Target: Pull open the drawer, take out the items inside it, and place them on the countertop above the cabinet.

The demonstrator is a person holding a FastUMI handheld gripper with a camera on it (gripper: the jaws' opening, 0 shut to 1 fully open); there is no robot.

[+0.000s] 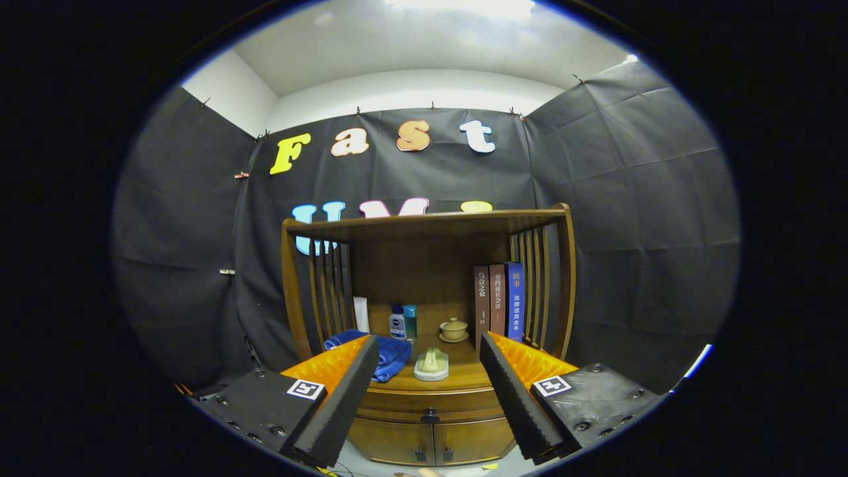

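1. We see our gripper point(429, 377) held wide, fingers well apart and gripping nothing, facing a brown wooden cabinet point(430, 437) with a slatted shelf frame above it.
2. The curved wooden drawer front point(397, 405) lies shut between the fingers, its small dark knob point(430, 417) at the middle, just above two lower doors point(434, 442).
3. On the tabletop point(464, 377) above the drawer lie a blue folded cloth point(392, 354), a pale round dish holding a cream lump point(431, 364), a small tan lidded cup on a saucer point(454, 329), and a white-and-blue bottle point(397, 322) beside a teal one point(411, 320).
4. Three upright books point(498, 301), two brown and one blue, stand against the right slats.
5. This scene fits two stages: a drawer yet to be pulled, or one closed again after its contents were set on top. We cannot tell which.
6. If the knob is to be taken, we judge it best to centre it between the fingers, close squarely on it, and pull straight outward and level so the small knob does not slip.
7. The book spines carry Chinese characters; they are too small for us to read surely. The bottle label is also illegible.
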